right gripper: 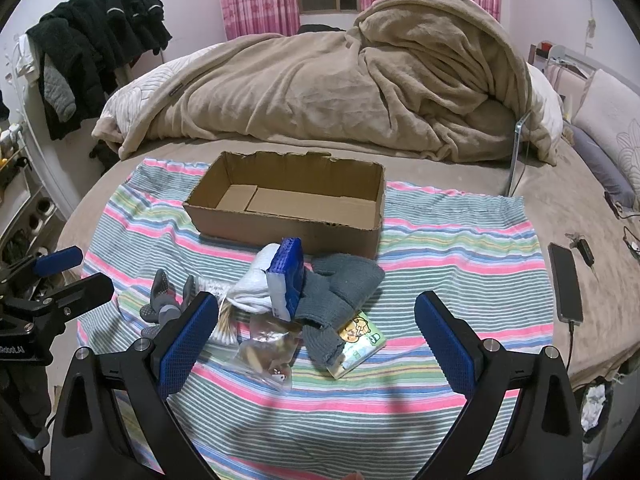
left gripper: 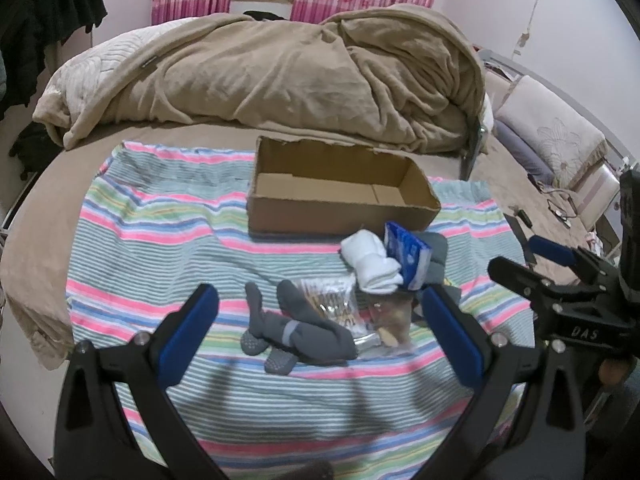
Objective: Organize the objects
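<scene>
On the striped cloth (right gripper: pixel 440 240), sock pile (right gripper: pixel 340 280) ahead of both grippers' wide-open, empty jaws, cardboard box (right gripper: pixel 288 216) beyond.

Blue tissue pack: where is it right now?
The blue tissue pack stands on edge in the pile's middle, just in front of the cardboard box, between the white socks and the grey knit cloth.

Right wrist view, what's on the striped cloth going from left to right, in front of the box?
Dark grey socks → cotton swabs → white socks → blue pack → green packet.
</scene>
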Demonstrator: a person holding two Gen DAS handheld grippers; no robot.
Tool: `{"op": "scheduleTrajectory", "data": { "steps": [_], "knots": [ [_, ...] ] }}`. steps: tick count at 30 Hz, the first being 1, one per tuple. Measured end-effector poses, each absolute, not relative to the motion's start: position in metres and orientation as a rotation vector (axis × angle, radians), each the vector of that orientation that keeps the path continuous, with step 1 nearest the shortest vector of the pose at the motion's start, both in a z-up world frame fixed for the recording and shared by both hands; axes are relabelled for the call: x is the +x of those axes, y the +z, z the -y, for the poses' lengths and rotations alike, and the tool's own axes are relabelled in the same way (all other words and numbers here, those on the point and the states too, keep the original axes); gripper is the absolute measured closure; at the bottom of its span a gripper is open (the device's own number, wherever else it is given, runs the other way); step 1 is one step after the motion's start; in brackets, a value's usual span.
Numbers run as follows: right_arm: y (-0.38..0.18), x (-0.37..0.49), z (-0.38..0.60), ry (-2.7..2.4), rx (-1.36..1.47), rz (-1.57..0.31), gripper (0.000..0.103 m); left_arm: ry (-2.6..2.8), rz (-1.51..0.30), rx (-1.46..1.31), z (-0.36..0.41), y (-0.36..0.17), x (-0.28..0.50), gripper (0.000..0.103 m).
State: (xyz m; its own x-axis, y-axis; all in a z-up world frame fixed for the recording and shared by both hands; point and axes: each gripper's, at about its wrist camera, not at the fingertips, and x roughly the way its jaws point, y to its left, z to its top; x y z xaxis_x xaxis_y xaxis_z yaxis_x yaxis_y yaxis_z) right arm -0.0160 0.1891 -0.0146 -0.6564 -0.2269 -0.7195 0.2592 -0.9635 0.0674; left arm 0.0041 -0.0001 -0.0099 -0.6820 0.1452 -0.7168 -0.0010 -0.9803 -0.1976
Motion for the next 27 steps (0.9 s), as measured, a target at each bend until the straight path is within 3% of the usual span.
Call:
{"op": "scheduleTrajectory", "data": {
  "steps": [27],
  "knots": [
    [-0.0209,-0.0157,-0.1882,-2.639,1.155,-0.059,0.003,2.817,0.267,-1.212,0.0059,-0.0129,0.0074,0.001]
  ]
}}
